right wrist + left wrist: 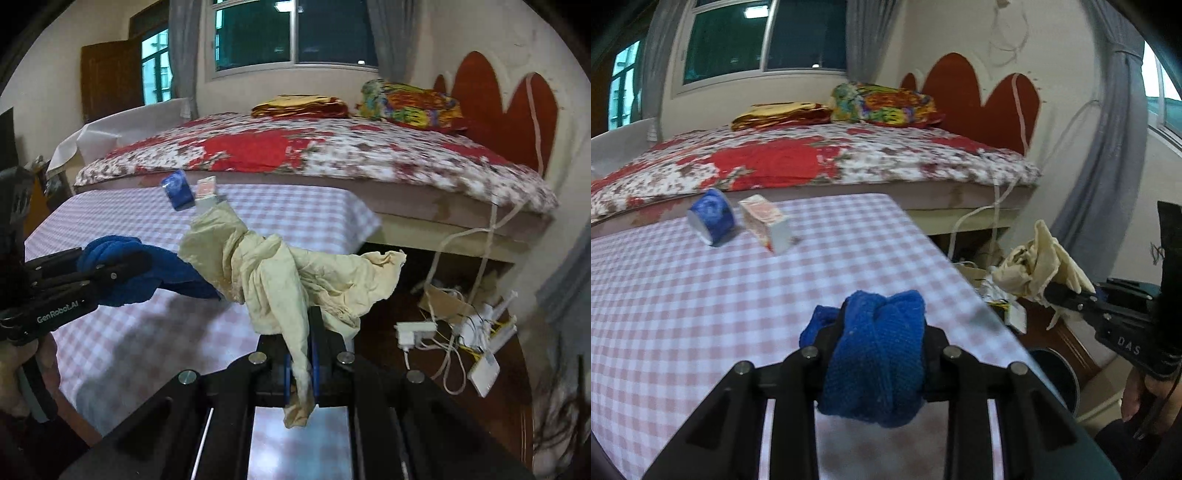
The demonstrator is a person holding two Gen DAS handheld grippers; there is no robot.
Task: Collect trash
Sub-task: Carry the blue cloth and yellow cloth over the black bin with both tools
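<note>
My left gripper [882, 332] is shut on a bunched blue knitted cloth [875, 369], held over the near right part of the pink checked table [701, 314]. Off the table's right edge, my right gripper [1054, 291] is shut on a crumpled cream cloth [1034, 266]. In the right wrist view the cream cloth [273, 273] drapes over the right gripper [303, 328], and the left gripper [142, 260] holds the blue cloth [162, 273] at the left. A blue tape roll [711, 216] and a small pink-and-white carton [766, 225] lie at the table's far side.
A dark round bin [1058, 373] stands on the floor below the table's right edge. Behind the table is a bed with a floral cover [295, 147]. White cables, adapters and a router [458, 343] clutter the floor at the right.
</note>
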